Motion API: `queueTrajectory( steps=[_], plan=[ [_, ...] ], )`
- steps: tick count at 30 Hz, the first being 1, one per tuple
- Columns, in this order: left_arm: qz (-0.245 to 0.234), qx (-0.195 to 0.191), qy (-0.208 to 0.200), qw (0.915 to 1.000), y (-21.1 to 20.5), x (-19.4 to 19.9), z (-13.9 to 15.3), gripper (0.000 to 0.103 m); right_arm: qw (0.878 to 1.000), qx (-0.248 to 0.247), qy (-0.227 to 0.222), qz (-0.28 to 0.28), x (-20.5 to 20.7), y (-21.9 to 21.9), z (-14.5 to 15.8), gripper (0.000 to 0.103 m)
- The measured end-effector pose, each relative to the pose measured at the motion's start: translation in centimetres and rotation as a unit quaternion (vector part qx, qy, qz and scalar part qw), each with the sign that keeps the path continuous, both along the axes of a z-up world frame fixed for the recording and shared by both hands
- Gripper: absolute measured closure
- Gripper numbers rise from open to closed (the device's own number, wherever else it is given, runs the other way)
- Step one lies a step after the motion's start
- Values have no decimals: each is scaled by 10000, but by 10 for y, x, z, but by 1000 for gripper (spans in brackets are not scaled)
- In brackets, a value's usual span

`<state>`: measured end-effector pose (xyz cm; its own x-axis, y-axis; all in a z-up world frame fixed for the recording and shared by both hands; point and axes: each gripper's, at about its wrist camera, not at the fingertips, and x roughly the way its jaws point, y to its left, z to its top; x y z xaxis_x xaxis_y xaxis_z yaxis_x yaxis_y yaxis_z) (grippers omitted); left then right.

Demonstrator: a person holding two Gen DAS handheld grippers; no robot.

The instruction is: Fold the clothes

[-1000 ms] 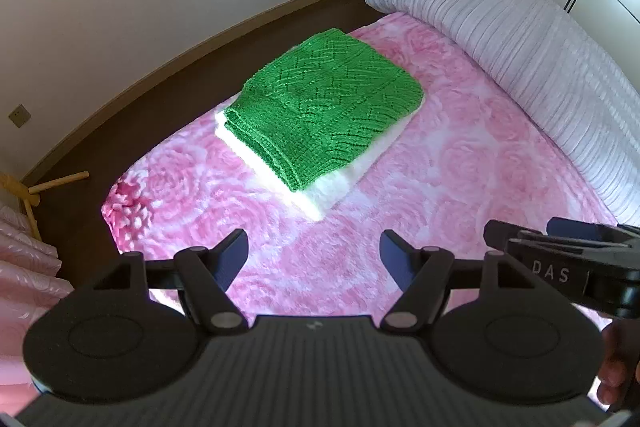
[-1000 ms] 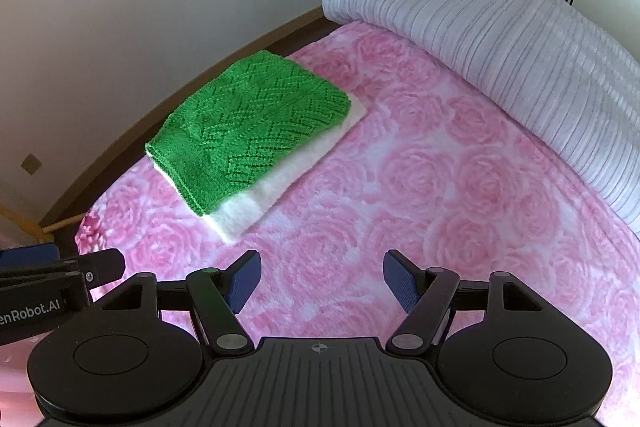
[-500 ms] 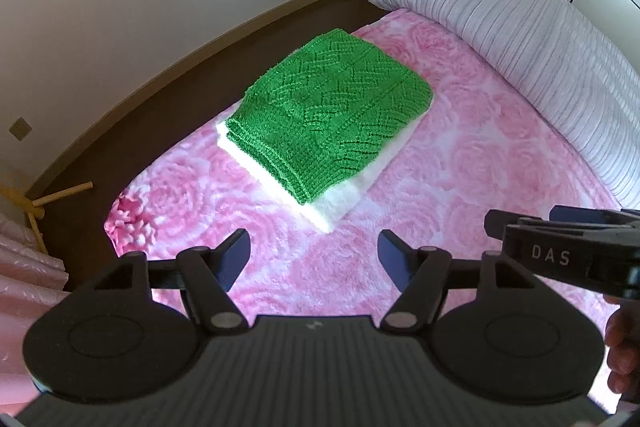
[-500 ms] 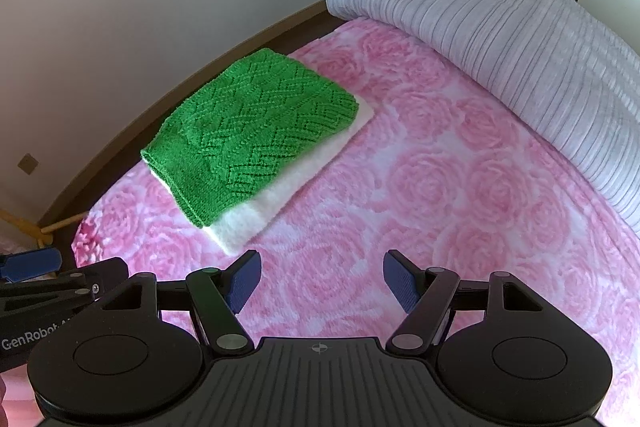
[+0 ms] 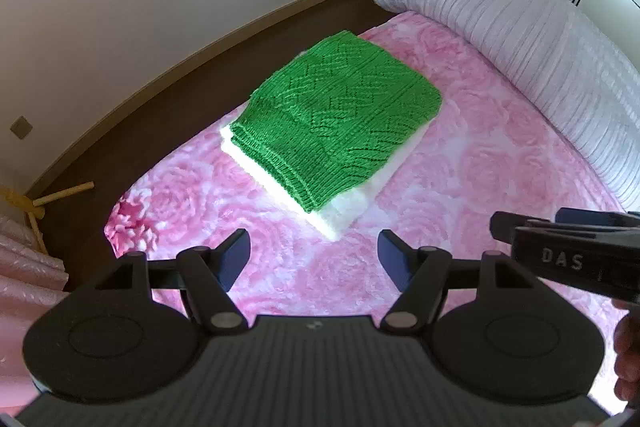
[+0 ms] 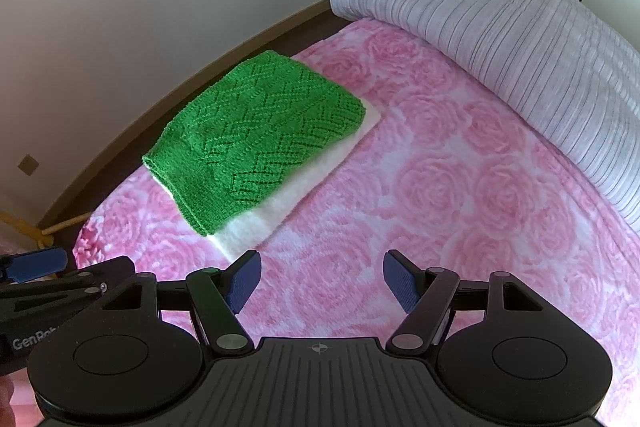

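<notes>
the green sweater (image 5: 344, 119) lies folded on top of a folded white garment (image 5: 348, 211), both on the pink rose blanket (image 5: 460, 187) of the bed, at about 11 o'clock from the right hand-held gripper (image 6: 320, 279) and 12 o'clock from the left hand-held gripper (image 5: 314, 257). both hang above the blanket with fingers spread apart, holding nothing. a ribbed grey duvet (image 6: 520, 35) lies bunched at 2 o'clock.
</notes>
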<state>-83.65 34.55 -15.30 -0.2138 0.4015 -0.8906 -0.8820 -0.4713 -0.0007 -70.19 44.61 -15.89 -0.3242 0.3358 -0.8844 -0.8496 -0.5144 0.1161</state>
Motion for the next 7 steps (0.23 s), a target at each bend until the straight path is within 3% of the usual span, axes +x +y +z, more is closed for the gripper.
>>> queueTrajectory(
  steps=[7],
  plan=[
    [63, -16, 28, 10000, -8, -3, -2, 36, 10000, 17, 21, 24, 0, -6, 5, 32]
  ],
)
